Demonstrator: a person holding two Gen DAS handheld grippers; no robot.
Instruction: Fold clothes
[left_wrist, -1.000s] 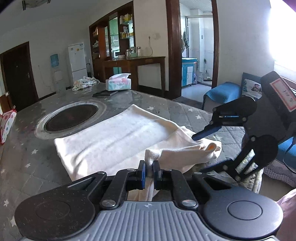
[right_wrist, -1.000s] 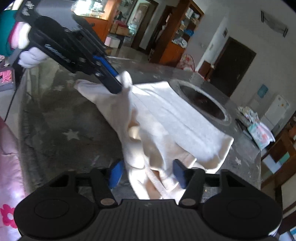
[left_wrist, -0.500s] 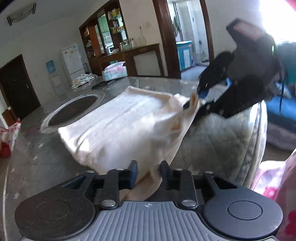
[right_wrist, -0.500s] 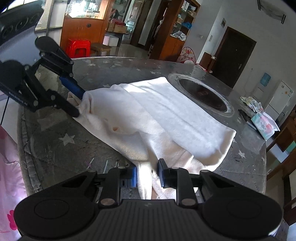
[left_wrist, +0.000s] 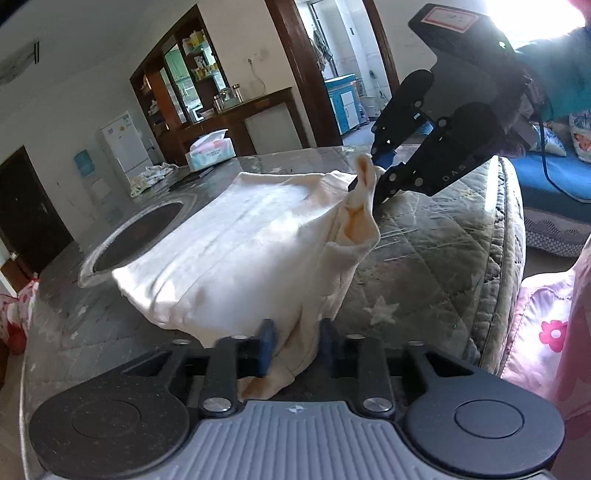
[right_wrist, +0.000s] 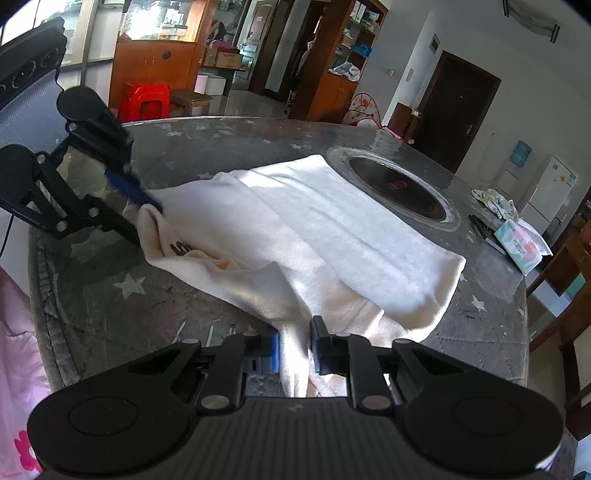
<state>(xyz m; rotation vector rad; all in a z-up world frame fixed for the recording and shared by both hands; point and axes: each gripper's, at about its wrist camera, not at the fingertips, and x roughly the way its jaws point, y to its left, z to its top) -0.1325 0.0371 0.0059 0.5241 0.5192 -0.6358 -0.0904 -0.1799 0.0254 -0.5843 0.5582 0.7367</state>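
both tongs, left (left_wrist: 293, 345) and right (right_wrist: 294, 347), clamp a cream garment (left_wrist: 243, 240) on the star-quilted round table (right_wrist: 110, 295).

Round table (right_wrist: 480, 295) (star-print cover): cream garment (right_wrist: 332, 229), tissue pack (right_wrist: 522, 245), crumpled cloth (right_wrist: 495, 201).

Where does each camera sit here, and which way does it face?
Left wrist: sits on the left tool, looking across the star-patterned table toward a fridge and cabinets; shows its own fingers around the cream garment, the right tool and a teal sleeve.
Right wrist: sits on the right tool, facing a dark door and shelves; shows its own fingers around the garment and the left tool.
Shared: garment, table, round inset, tissue pack.
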